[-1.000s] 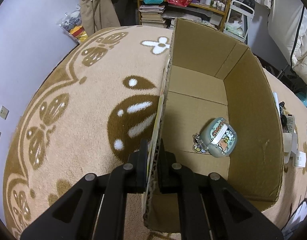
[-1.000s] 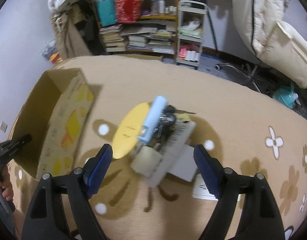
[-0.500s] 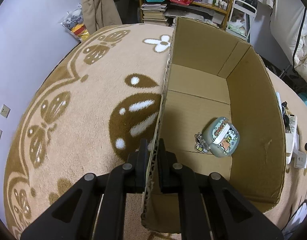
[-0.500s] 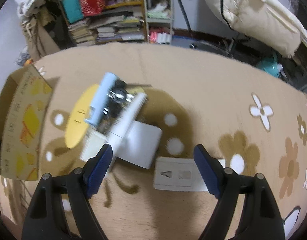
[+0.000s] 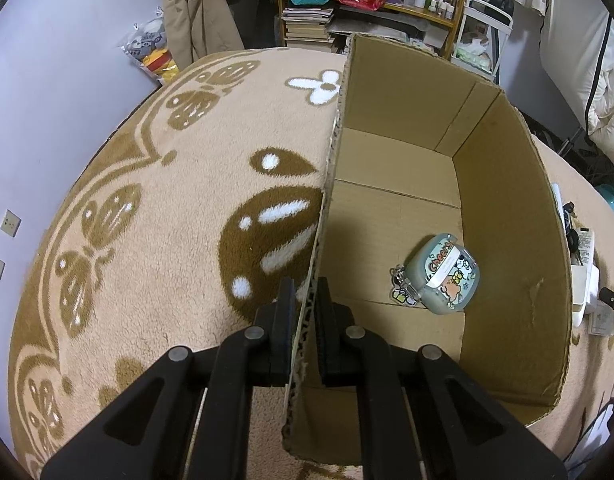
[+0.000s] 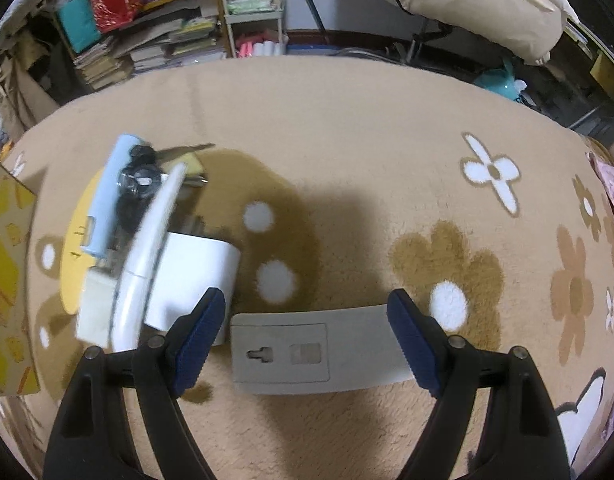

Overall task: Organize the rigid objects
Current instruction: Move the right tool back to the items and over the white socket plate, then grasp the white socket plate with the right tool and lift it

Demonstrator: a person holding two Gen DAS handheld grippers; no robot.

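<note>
**Q:** Where did the left claw (image 5: 305, 312) stand, and what did it grip?

**A:** I had its two black pads clamped together on the near side wall of the cardboard box (image 5: 507, 184), one pad outside the wall and one inside. The box stood open-topped on the patterned carpet (image 5: 147, 200). On its floor, to the right of the claw and apart from it, lay a small pale-green case (image 5: 447, 276) printed with cartoon figures, a keyring charm at its left end.

**Q:** And the right claw (image 6: 307, 336)?

**A:** I held it pointing steeply down over the carpet, its blue-padded fingers (image 6: 197, 340) spread wide. Between them, lying flat, was a grey rectangular plate (image 6: 319, 352) with a keyhole slot and a small square recess in its upper face. The plate spanned most of the gap; its right end lay under the right pad, and I could not tell whether either pad touched it.

**Q:** What lay beside the plate?

**A:** Up and to the left, just beside the left pad, a white block (image 6: 195, 272); across it a white curved handle (image 6: 147, 256); beyond those a pale-blue tube (image 6: 107, 196), a dark clump (image 6: 141, 184) too blurred to identify, and a yellow disc (image 6: 73, 264) beneath them. The box's printed yellow side showed at the far left edge.
</note>
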